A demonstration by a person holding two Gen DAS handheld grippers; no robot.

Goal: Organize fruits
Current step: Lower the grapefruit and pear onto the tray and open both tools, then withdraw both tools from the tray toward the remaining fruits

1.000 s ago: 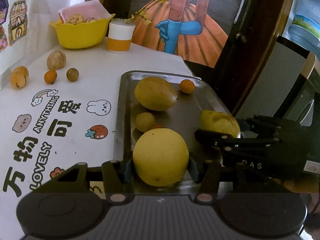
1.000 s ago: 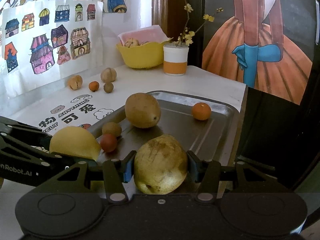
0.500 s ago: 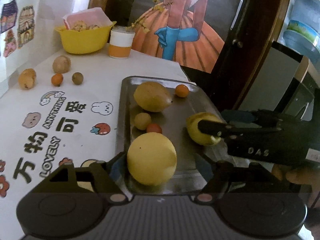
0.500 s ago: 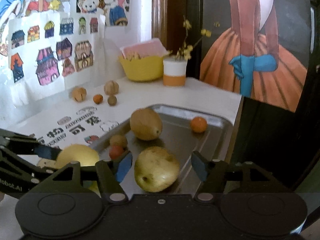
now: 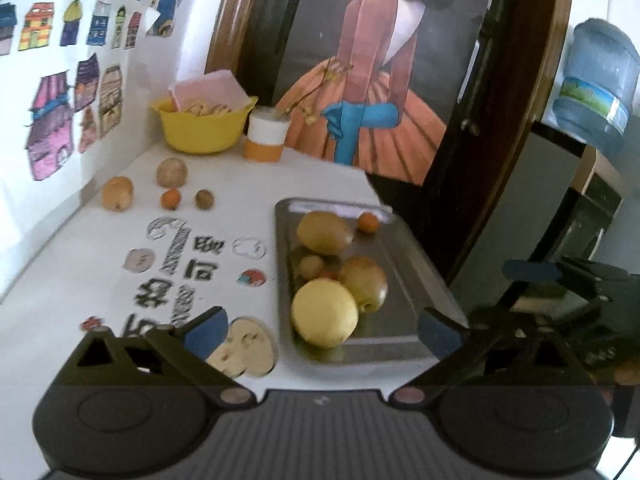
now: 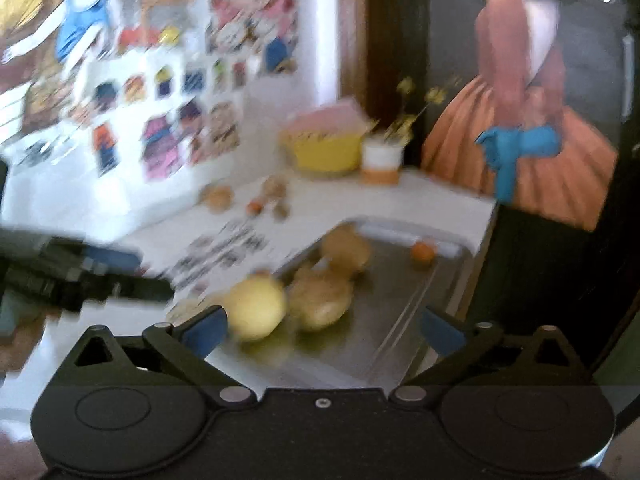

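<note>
- left gripper (image 5: 324,330) spread wide and empty, held back from the near edge of the metal tray (image 5: 416,280); right gripper (image 6: 324,328) likewise splayed, nothing between the blue pads.
- on the near half of the tray: yellow round fruit (image 5: 324,313) touching a brownish pear-like fruit (image 5: 365,282); two small fruits tucked just behind, partly hidden.
- farther along the tray: large oval fruit (image 5: 325,233) and a small orange fruit (image 5: 367,223) near the far rim.
- beyond, on the white table (image 5: 100,280): four loose fruits (image 5: 172,199) near the wall, well apart from the tray, judged not yet sorted.
- at the back: yellow bowl (image 5: 202,134) and a white-and-orange cup (image 5: 266,138).
- risk, as judged: round fruit close to the near rim, liable to roll into its neighbour or off the tray if nudged by a returning finger.
- hard to make out: right wrist view heavily smeared; contents of the bowl unclear; small red fruit almost covered.
</note>
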